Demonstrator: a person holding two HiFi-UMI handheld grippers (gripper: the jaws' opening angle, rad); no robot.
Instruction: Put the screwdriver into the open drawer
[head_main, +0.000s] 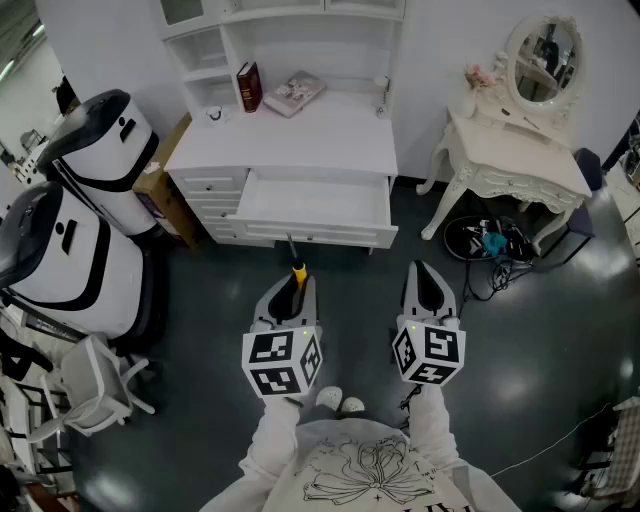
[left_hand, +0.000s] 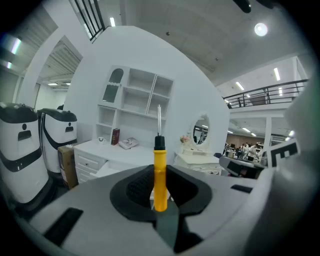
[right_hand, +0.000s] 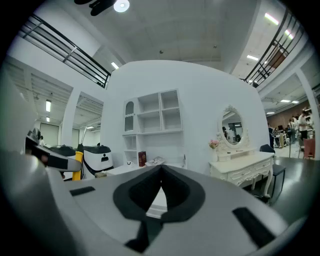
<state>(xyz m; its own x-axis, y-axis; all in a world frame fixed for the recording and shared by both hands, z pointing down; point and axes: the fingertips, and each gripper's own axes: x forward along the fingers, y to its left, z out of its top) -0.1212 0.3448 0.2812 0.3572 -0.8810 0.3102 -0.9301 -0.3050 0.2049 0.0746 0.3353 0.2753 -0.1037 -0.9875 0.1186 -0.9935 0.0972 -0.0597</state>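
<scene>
The screwdriver (head_main: 298, 272) has a yellow handle (left_hand: 160, 180), a black collar and a thin metal shaft that points toward the desk. My left gripper (head_main: 297, 282) is shut on the handle, and the shaft sticks out past the jaws (left_hand: 159, 119). The open white drawer (head_main: 315, 205) juts from the desk front, a short way beyond the shaft tip; it also shows in the left gripper view (left_hand: 111, 169). My right gripper (head_main: 423, 270) hovers beside the left one, shut with nothing in it (right_hand: 161, 170). The yellow handle (right_hand: 76, 172) shows at the left in the right gripper view.
The white desk (head_main: 300, 140) with shelves bears a red book (head_main: 248, 86) and a magazine (head_main: 295, 92). Two white-and-black machines (head_main: 80, 210) and a cardboard box (head_main: 158, 185) stand at the left. A vanity table (head_main: 520, 165) with a mirror and floor cables (head_main: 490, 242) lie at the right.
</scene>
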